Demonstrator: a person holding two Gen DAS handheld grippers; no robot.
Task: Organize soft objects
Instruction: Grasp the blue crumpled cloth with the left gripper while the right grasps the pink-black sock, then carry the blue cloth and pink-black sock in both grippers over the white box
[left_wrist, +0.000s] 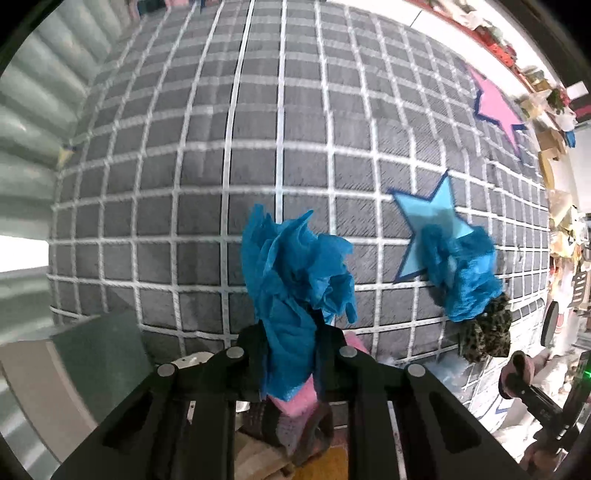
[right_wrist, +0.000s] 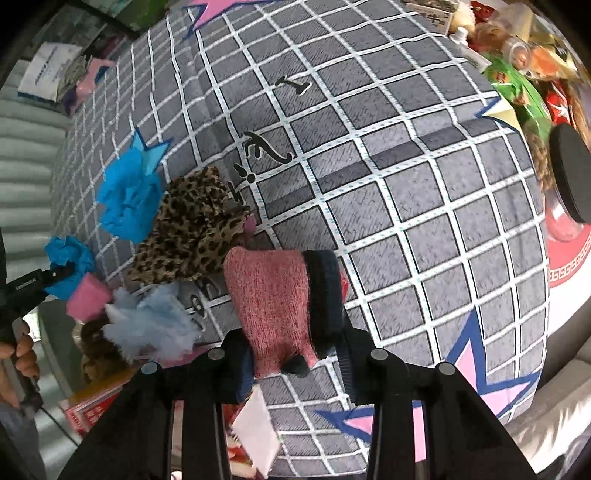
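Note:
My left gripper (left_wrist: 291, 354) is shut on a crumpled blue cloth (left_wrist: 295, 280), held above the near edge of the grey checked bedspread (left_wrist: 207, 177); it also shows in the right wrist view (right_wrist: 68, 258). A second blue cloth (left_wrist: 461, 269) lies on a light blue star patch (left_wrist: 428, 214), with a leopard-print cloth (left_wrist: 485, 332) beside it. My right gripper (right_wrist: 295, 354) is shut on a pink knitted sock with a dark cuff (right_wrist: 284, 302), held over the bedspread (right_wrist: 424, 221). The leopard cloth (right_wrist: 192, 229) and blue cloth (right_wrist: 129, 199) lie to its left.
A pale blue fluffy item (right_wrist: 155, 325) and a pink piece (right_wrist: 88, 299) sit at the bed's near left edge. Pink star patches (left_wrist: 495, 103) mark the spread. Cluttered shelves with packets (right_wrist: 524, 74) stand at the far right. A pale padded wall (left_wrist: 33, 122) is on the left.

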